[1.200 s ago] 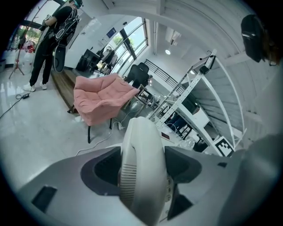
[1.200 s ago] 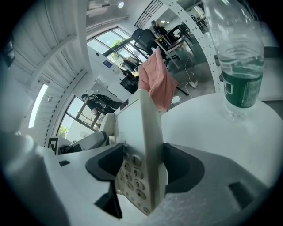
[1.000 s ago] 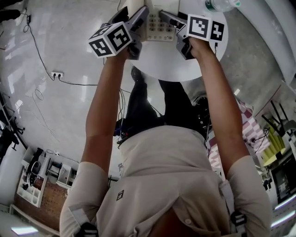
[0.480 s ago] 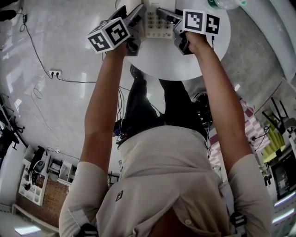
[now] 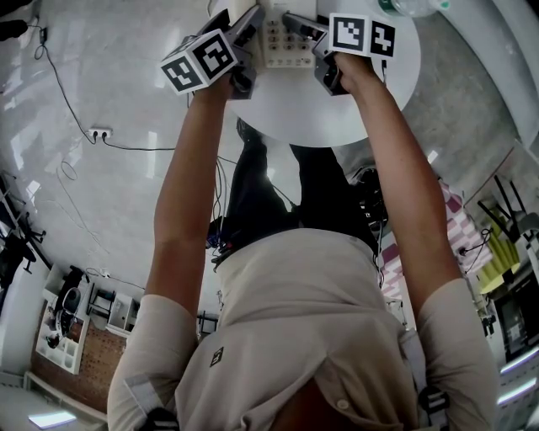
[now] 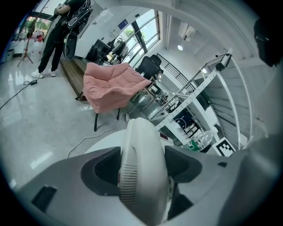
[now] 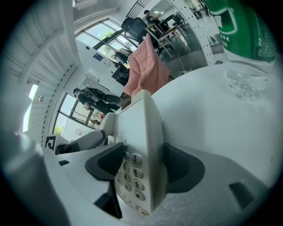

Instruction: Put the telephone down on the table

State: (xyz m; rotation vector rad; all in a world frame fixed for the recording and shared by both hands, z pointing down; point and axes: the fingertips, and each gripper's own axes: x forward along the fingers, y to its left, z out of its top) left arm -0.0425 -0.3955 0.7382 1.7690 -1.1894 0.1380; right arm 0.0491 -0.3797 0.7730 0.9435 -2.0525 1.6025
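Note:
A cream desk telephone (image 5: 282, 38) with a keypad is held over the round white table (image 5: 337, 109) at the top of the head view. My left gripper (image 5: 251, 29) is shut on its handset side; in the left gripper view the curved handset (image 6: 142, 170) fills the space between the jaws. My right gripper (image 5: 296, 25) is shut on the keypad edge of the telephone body (image 7: 139, 163), with number keys showing between the jaws. The head view does not show whether the telephone touches the table.
A clear water bottle with a green label (image 7: 241, 44) stands on the table to the right of the telephone, also the bottle (image 5: 404, 8) at the top edge. A chair draped with pink cloth (image 6: 110, 86) stands beyond the table. Cables (image 5: 126, 147) lie on the floor.
Both grippers with the telephone have moved a little farther away, toward the top of the head view, over the table. Their hold is unchanged.

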